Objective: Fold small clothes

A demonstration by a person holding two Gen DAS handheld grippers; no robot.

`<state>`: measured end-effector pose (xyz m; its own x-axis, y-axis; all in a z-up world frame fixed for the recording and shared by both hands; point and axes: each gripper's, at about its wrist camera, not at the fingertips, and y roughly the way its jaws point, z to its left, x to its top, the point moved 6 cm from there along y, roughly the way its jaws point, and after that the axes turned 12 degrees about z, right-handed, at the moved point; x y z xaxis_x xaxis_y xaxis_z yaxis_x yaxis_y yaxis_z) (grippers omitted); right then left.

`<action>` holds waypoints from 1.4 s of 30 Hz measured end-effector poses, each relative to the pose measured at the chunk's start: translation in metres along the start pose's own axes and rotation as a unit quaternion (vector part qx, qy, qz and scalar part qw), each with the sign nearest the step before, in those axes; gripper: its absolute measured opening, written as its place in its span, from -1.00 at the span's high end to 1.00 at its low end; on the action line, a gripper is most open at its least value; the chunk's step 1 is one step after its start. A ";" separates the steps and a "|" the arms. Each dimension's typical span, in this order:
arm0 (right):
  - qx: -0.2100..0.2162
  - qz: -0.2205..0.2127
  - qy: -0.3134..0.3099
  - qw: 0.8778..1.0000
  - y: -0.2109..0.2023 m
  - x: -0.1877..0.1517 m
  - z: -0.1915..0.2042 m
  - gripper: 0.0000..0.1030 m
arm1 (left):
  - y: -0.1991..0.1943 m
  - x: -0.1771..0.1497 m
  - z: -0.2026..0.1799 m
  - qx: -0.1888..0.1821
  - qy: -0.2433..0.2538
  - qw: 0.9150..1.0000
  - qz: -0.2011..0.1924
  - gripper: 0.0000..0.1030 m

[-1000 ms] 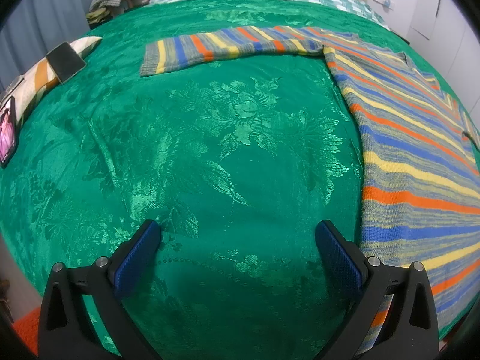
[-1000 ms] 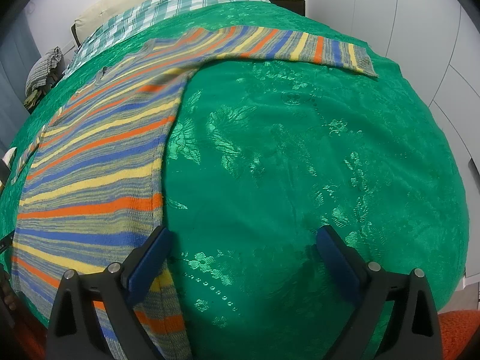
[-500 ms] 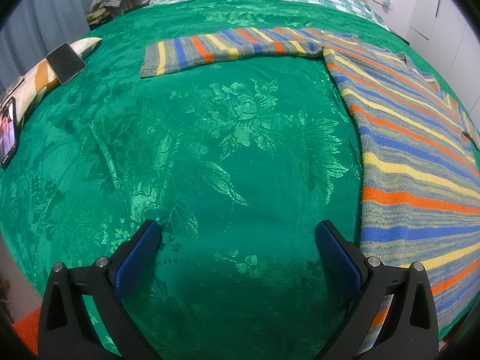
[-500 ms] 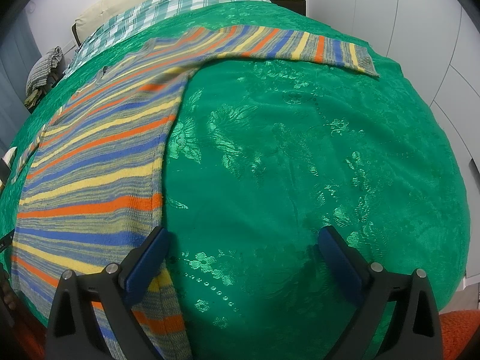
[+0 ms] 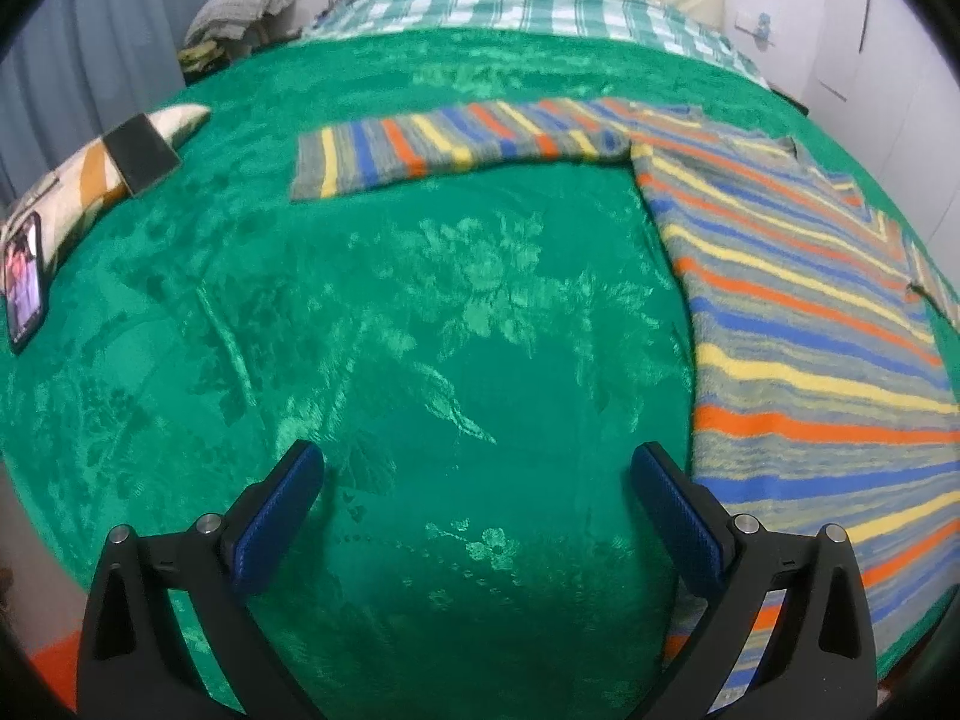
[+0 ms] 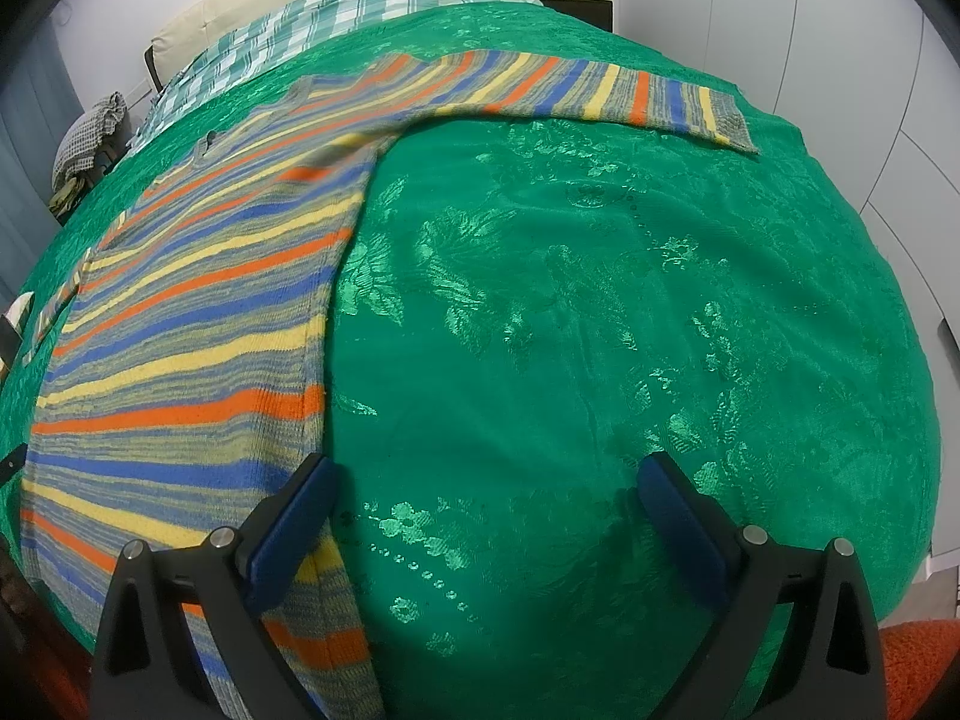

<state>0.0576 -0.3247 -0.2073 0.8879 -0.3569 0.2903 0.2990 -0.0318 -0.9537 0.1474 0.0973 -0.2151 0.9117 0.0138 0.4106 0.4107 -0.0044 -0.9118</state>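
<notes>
A striped knit sweater (image 5: 810, 324) in grey, blue, yellow and orange lies flat on the green bedspread (image 5: 420, 312). In the left wrist view its body fills the right side and one sleeve (image 5: 444, 147) stretches left. In the right wrist view the sweater body (image 6: 198, 324) lies at the left and the other sleeve (image 6: 588, 93) stretches right. My left gripper (image 5: 477, 474) is open and empty above bare bedspread, left of the sweater's hem. My right gripper (image 6: 489, 483) is open and empty, its left finger over the sweater's side edge.
A patterned pillow (image 5: 90, 174) with a dark pad (image 5: 141, 153) on it and a lit phone (image 5: 24, 282) lie at the bed's left edge. A checked blanket (image 5: 522, 6) covers the head end. A pile of cloth (image 5: 240, 6) sits beyond. White cupboards (image 6: 840, 30) stand at the right.
Both grippers have risen and drawn back a little, so more of the bed's head end shows. The sweater has not moved.
</notes>
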 end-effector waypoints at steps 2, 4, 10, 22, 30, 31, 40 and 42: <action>0.003 -0.001 0.002 1.000 -0.001 0.000 -0.001 -0.94 | -0.003 0.001 0.001 0.003 0.001 1.000 -0.008 -0.99; 0.013 -0.002 0.009 1.000 -0.003 0.001 -0.002 -0.94 | -0.004 0.002 0.002 0.004 -0.001 1.000 -0.013 -0.99; 0.072 -0.023 0.061 0.995 -0.016 0.005 -0.017 -0.93 | -0.006 0.004 0.003 0.009 -0.005 1.000 -0.022 -0.99; 0.217 -0.114 0.190 0.951 -0.057 0.090 -0.093 -0.90 | -0.006 0.006 0.016 0.007 -0.035 0.999 -0.022 -0.99; 0.220 -0.091 0.288 0.928 -0.017 0.176 -0.193 -0.51 | 0.003 0.004 0.019 0.006 -0.056 0.998 -0.008 -0.99; 0.211 -0.082 0.284 0.932 -0.011 0.182 -0.197 -0.49 | 0.005 0.003 0.018 0.007 -0.055 0.998 -0.005 -0.99; 0.147 -0.040 0.223 0.963 0.030 0.213 -0.198 0.25 | 0.019 0.000 0.002 0.027 -0.024 0.999 0.009 -0.99; 0.131 -0.025 0.206 0.969 0.041 0.216 -0.195 0.45 | 0.019 0.001 -0.001 0.032 -0.016 0.999 0.007 -0.99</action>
<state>0.1936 -0.5852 -0.1986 0.6712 -0.7052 0.2284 0.4644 0.1599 -0.8711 0.1555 0.0963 -0.2319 0.9163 0.0454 0.3978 0.3951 0.0586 -0.9168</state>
